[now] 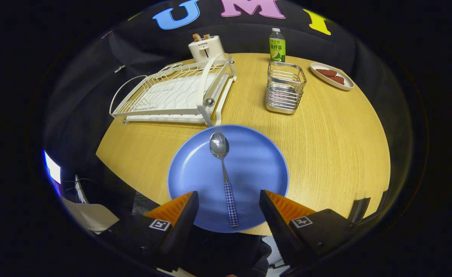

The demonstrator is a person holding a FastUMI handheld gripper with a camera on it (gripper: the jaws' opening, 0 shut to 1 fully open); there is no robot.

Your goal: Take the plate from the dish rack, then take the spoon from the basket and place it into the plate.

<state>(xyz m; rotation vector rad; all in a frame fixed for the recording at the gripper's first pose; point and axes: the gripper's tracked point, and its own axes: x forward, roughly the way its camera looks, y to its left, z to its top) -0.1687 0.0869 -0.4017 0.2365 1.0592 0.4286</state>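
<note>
A round wooden table (326, 130) is filling the booth. Going left to right, the white dish rack (176, 94) is sitting before a toaster (206, 47), then the wire basket (285, 87), a bottle (277, 45) and a snack dish (331, 75). The blue plate (256, 161) is overhanging the near edge, the spoon (223, 169) lying in it — the gripper (229, 202) is hovering with fingers spread apart, touching nothing.

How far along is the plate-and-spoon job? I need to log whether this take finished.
Both steps look done: the blue plate sits on the table, out of the dish rack, and the spoon lies in the plate, out of the basket. Nothing is in hand: the gripper is open, its fingers apart either side of the spoon handle, not touching it. Nothing appears left.
</note>
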